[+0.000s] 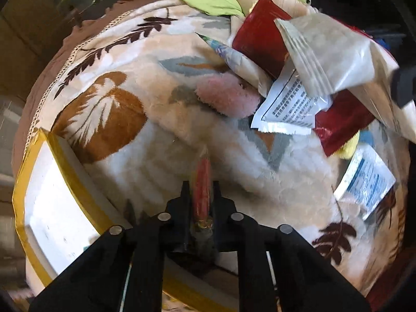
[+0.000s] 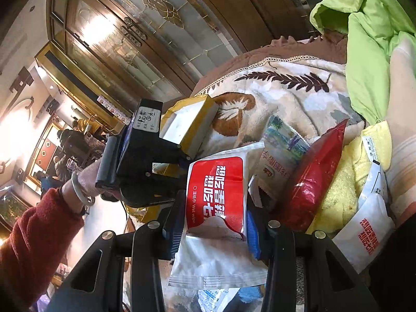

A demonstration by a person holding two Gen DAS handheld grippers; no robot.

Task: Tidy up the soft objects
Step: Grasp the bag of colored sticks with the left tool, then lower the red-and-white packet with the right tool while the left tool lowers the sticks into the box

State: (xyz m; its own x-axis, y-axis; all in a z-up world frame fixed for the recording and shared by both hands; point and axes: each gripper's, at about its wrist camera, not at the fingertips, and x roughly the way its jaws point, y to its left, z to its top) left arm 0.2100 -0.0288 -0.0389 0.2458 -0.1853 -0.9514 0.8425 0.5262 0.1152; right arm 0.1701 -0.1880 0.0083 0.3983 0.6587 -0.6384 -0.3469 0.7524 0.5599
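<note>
leaf-print blanket (image 1: 145,140) under all | foam box (image 1: 52,202) at 8 o'clock of left gripper (image 1: 201,189) | right gripper (image 2: 215,208) clamps wet-wipe pack (image 2: 218,202) at 12 | left gripper pinches thin red sachet (image 1: 202,184) at 12

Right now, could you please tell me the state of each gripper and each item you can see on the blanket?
Left gripper: shut on a thin red packet.
Right gripper: shut on a wet wipe pack, lifted.
Foam box: open, tape-edged, resting on the blanket.
Dark red pouch: sealed, leaning in the pile.
Yellow towel: crumpled under packets.
</note>
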